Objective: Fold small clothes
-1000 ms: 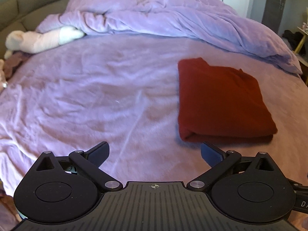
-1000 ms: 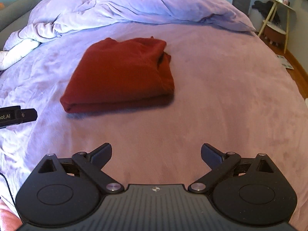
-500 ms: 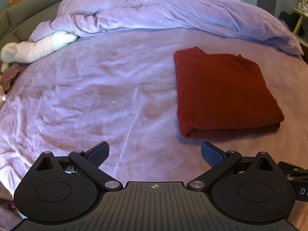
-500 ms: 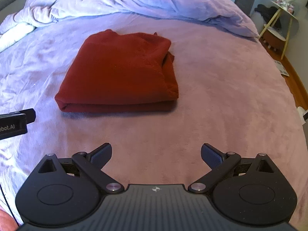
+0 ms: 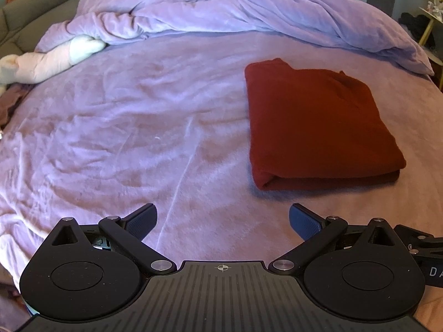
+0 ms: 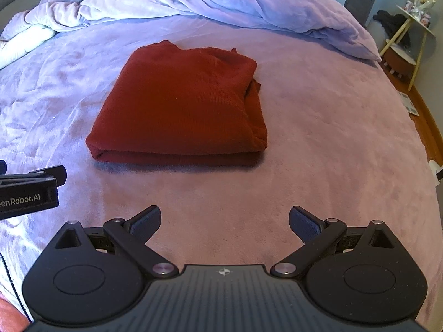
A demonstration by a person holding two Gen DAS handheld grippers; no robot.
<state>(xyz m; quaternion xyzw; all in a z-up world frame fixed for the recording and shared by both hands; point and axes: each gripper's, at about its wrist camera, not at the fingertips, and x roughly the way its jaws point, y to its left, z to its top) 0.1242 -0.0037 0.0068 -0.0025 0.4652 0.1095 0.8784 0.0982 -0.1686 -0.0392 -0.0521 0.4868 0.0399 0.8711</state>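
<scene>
left gripper (image 5: 221,218): fingers spread wide, nothing between them, just hanging over the bed near its front edge
right gripper (image 6: 224,218): same deal, fingers released and wide apart, holding nothing, sitting close beside the left one
bed (image 5: 124,138): covered in a fuzzy lilac blanket, a bit wrinkly on the left side
sweater (image 6: 182,105): dark red, folded into a neat rectangle, lying flat on the bed a little past both grippers, touching neither; ahead and to the right in the left view, ahead and slightly left in the right view
duvet (image 5: 235,13): lilac, bunched up along the far side of the bed, well behind the sweater
side table (image 6: 409,33): off past the far right corner of the bed
</scene>
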